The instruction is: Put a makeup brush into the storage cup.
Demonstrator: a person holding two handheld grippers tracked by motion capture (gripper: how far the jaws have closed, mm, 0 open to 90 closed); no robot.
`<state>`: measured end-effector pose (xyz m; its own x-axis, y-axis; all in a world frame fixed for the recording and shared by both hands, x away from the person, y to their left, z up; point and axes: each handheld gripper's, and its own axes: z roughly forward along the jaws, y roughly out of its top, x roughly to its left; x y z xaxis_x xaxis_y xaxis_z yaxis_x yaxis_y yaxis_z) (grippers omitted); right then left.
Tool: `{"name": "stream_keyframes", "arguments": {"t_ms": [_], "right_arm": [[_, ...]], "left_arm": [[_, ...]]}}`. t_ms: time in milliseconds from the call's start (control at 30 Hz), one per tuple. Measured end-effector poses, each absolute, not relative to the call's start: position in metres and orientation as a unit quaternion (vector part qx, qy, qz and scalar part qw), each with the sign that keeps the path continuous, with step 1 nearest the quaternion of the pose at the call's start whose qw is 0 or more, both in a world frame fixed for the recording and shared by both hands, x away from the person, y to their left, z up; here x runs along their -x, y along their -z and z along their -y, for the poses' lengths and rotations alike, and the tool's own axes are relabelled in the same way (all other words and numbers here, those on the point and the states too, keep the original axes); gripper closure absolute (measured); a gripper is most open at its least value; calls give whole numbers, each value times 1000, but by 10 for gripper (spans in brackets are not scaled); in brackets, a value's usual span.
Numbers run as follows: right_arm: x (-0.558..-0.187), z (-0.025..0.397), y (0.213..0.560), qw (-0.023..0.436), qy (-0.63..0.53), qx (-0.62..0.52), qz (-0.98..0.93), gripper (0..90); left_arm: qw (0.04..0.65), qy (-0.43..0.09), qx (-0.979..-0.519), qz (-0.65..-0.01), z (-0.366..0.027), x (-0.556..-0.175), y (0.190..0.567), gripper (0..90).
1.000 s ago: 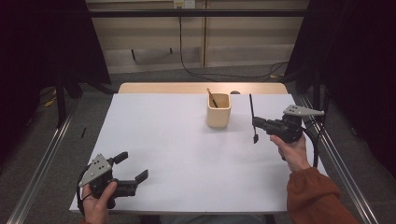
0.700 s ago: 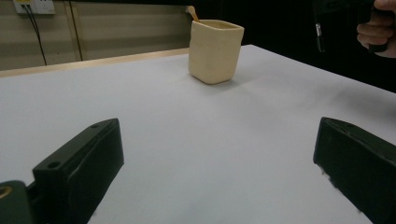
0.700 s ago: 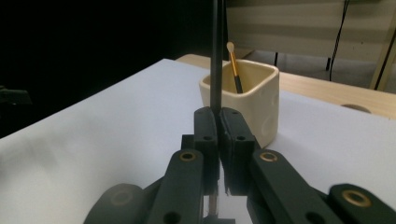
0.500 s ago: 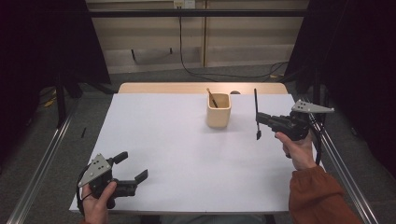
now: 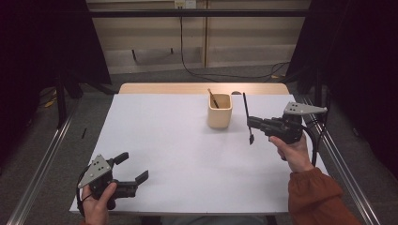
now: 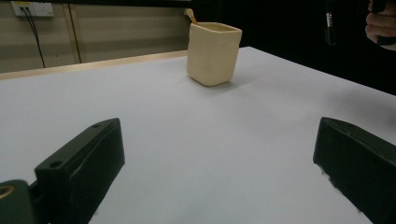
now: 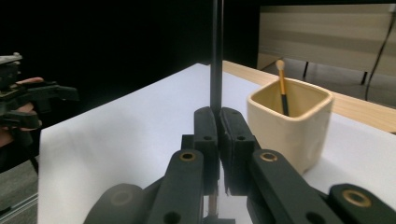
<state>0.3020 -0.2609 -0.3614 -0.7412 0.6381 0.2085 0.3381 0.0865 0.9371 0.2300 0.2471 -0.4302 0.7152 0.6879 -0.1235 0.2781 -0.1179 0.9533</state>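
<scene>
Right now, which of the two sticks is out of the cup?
The black stick, clamped upright in the right hand-held gripper beside the cream cup. The other, the tan-tipped stick, stands inside that cup.

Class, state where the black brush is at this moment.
In the high view the black brush stands upright, clamped in the right gripper above the white table, just right of the cream cup.

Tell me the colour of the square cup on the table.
The square cup is cream-yellow; the right gripper view shows it best.
</scene>
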Motion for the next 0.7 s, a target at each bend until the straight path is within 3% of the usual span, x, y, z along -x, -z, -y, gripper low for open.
{"name": "stream_keyframes", "arguments": {"t_ms": [700], "right_arm": [[-296, 217, 351, 97, -583, -281, -756, 860]], "left_arm": [[576, -177, -727, -329, -247, -230, 430, 22]]}}
